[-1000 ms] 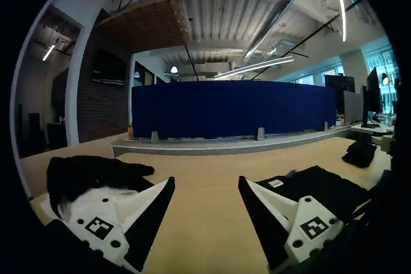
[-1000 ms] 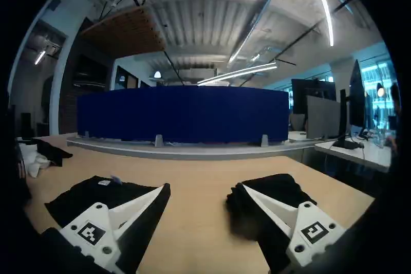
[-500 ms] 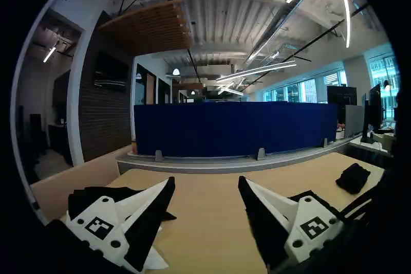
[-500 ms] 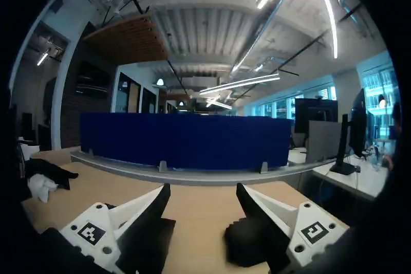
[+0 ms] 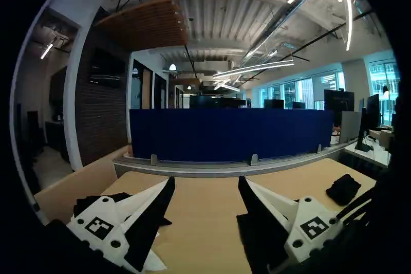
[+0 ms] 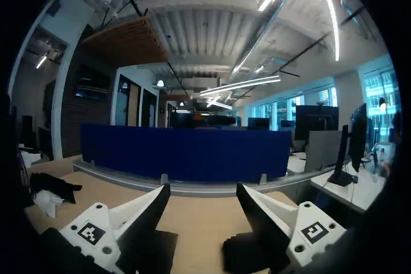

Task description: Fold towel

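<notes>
Wood table (image 5: 205,222) takes up the near ground, w/ a blue divider (image 5: 226,135) along its far edge. Towel (image 5: 257,240) is dark and lies flat on the table, near. It shows under the rt finger in the left gripper view and under the lt finger in the right gripper view, so prob. it sits btwn the two grippers. Dark + white cloth heap (image 5: 85,204) is to the left, and a small dark folded bundle (image 5: 343,189) is far right, well apart from the towel.

Left gripper (image 5: 205,179): fingers apart, nothing btwn them, pointing level over the table. Right gripper (image 6: 203,186): same, fingers spread, no cloth held.

Step, my read: pre-grasp, no fold started yet. To do it well:
- Tip both grippers down so the towel edge comes into view.
- Take the two corners of one edge, pinching one layer only.
- Lift evenly and lay that edge onto the opposite one.
- Keep the rt side away from the bundle so it isn't grabbed by mistake.
</notes>
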Motion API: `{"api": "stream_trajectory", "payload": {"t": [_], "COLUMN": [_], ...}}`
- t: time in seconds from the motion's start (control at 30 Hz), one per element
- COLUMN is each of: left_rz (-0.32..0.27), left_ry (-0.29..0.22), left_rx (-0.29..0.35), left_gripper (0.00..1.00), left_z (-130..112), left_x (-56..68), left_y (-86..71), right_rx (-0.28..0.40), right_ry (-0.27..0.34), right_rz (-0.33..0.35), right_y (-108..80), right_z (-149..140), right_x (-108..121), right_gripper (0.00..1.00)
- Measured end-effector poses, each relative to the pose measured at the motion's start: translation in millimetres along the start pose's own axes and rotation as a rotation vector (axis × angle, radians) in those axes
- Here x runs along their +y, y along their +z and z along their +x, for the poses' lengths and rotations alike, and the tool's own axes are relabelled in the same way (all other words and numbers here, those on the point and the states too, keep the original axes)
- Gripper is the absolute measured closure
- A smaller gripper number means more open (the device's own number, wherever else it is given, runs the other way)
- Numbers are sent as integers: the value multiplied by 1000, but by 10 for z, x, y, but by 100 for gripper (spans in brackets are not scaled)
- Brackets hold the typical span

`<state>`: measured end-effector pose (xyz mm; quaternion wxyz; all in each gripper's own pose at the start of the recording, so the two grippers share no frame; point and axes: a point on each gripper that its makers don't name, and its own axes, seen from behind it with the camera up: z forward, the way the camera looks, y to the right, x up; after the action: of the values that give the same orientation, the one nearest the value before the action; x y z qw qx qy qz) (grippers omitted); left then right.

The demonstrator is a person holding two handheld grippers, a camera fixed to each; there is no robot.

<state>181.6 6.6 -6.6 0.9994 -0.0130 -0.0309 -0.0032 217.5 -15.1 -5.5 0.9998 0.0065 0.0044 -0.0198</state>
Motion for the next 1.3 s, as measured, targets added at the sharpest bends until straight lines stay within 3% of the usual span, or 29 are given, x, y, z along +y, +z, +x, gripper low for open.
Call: {"api": "stream_trajectory", "payload": {"t": [0.27,0.6,0.97,1.3], "left_rz": [-93,-241,-391,-494], "left_ry": [26,86,171,216], "left_rx": [-68,-132,-262,-372], "left_gripper": [9,9,9,9], "left_z": [105,177,-280,-740], "left_x": [225,475,823,1008], "left_y": [-24,-55,-107,-213], "right_rx": [-56,-166,-346,-476], "right_ry": [-55,-107,-183,-194], "right_rz": [77,244,396,469], "right_y": [-10,-105,-265,-406], "right_z": [62,-14,-478,-902], "right_x": [-126,-394,-638,-741], "right_gripper": [1,0,0,0]}}
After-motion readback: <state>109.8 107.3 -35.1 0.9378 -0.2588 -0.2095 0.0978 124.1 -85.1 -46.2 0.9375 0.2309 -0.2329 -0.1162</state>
